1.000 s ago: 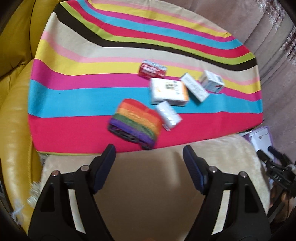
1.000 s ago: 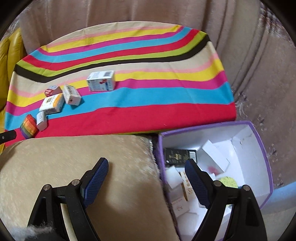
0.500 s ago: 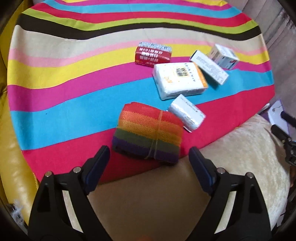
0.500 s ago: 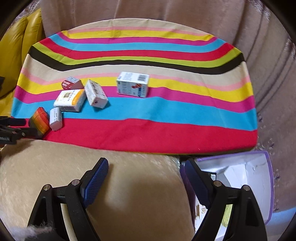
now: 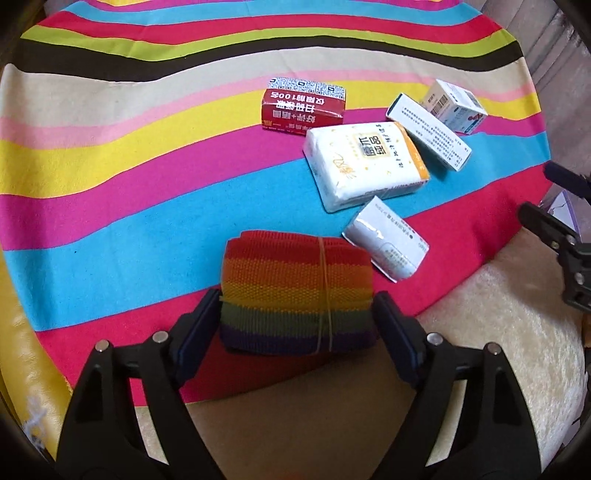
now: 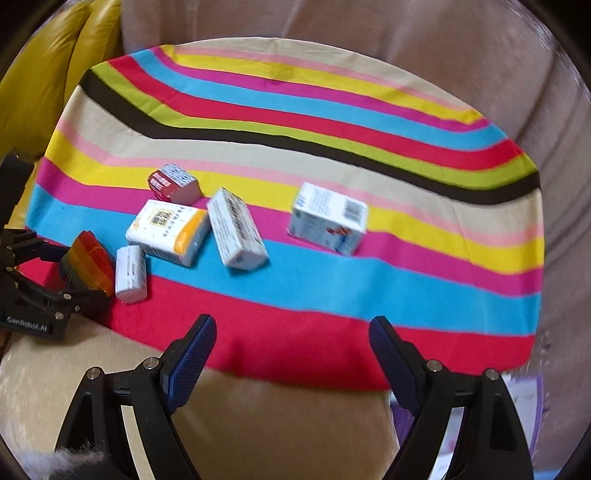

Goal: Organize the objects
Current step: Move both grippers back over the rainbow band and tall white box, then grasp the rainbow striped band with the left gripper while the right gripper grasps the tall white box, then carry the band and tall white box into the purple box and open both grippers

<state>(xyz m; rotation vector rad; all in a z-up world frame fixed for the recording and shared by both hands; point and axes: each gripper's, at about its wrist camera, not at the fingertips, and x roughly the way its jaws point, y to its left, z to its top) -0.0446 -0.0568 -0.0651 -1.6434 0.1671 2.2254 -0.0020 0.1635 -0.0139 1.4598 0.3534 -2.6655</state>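
Observation:
A rainbow-striped fabric roll (image 5: 295,291) bound with a rubber band lies on the striped cloth (image 5: 110,177). My left gripper (image 5: 295,321) is open, its fingers on either side of the roll's near end; whether they touch it I cannot tell. The roll (image 6: 88,264) and the left gripper (image 6: 74,273) also show in the right wrist view. Beyond lie a white tissue pack (image 5: 364,168), a small white pack (image 5: 386,249), a red box (image 5: 304,105), a long white box (image 5: 428,131) and a white-blue box (image 6: 327,218). My right gripper (image 6: 291,350) is open and empty above the cloth's near edge.
A cream fuzzy cushion (image 6: 258,417) lies in front of the cloth. A purple-rimmed box (image 6: 524,402) peeks in at lower right. A yellow leather seat (image 6: 44,70) is at left. Beige upholstery (image 6: 369,33) rises behind the cloth.
My left gripper moved forward and down until its fingers flank the rainbow roll. My right gripper swung left, away from the purple box, toward the cloth.

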